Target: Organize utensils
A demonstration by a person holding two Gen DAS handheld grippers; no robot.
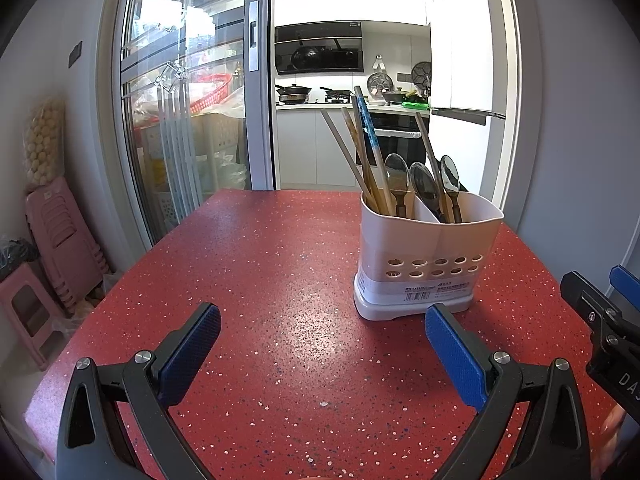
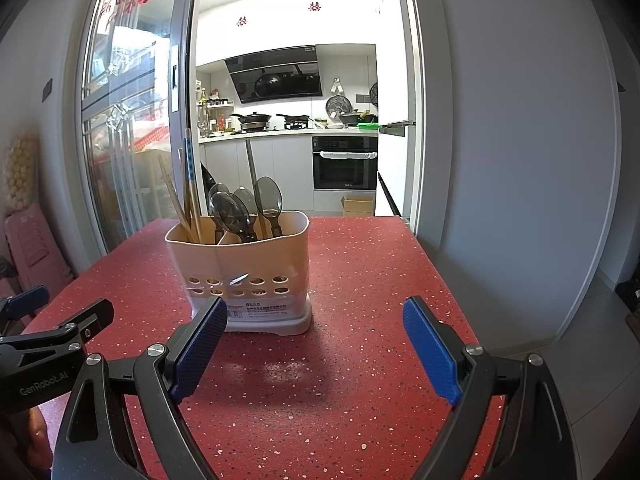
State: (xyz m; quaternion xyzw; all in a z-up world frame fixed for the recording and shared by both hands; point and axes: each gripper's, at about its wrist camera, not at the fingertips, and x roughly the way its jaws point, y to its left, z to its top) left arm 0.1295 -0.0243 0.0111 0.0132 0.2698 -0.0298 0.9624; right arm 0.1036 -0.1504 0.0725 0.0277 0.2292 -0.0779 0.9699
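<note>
- The left gripper (image 1: 322,330) hangs over the red table (image 1: 256,264), jaws spread wide, nothing between them; its right pad sits just in front of the utensil holder (image 1: 426,256), seemingly not touching.
- The right gripper (image 2: 314,332) is likewise released and empty, near the holder's front.
- The holder stands upright on the table, chopsticks (image 1: 364,152) in its left compartment, spoons (image 1: 424,184) mostly in the right.
</note>
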